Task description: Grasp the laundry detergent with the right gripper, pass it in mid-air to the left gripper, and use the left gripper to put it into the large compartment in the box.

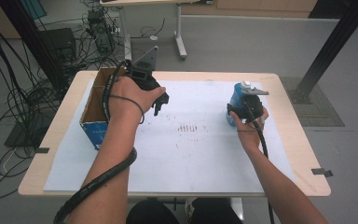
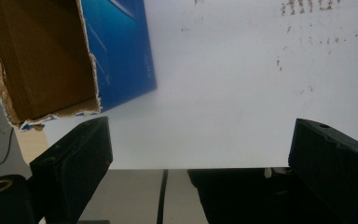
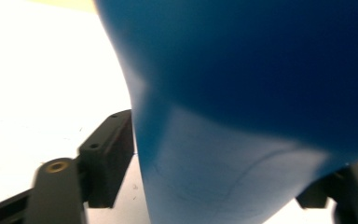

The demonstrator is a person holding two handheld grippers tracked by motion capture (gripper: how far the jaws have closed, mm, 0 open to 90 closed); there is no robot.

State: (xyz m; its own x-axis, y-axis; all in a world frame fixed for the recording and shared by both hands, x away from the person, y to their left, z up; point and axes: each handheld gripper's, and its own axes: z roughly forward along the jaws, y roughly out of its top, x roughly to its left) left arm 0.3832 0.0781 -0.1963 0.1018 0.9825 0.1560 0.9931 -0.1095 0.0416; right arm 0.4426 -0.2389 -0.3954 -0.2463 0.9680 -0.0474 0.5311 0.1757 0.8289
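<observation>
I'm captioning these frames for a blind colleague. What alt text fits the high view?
Seen from above, a person's right gripper closes around a blue object on the right of a white-covered table. The left gripper hovers open beside an open cardboard box at the table's left edge. Cables lie on the floor beyond.

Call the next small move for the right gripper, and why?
Probably lift the blue object slightly off the white sheet. In the right gripper view it sits between the right gripper's jaws, the left jaw against its side, so the grip looks made. The open cardboard box by the left gripper, whose jaws are wide and empty, looks like the destination.
</observation>
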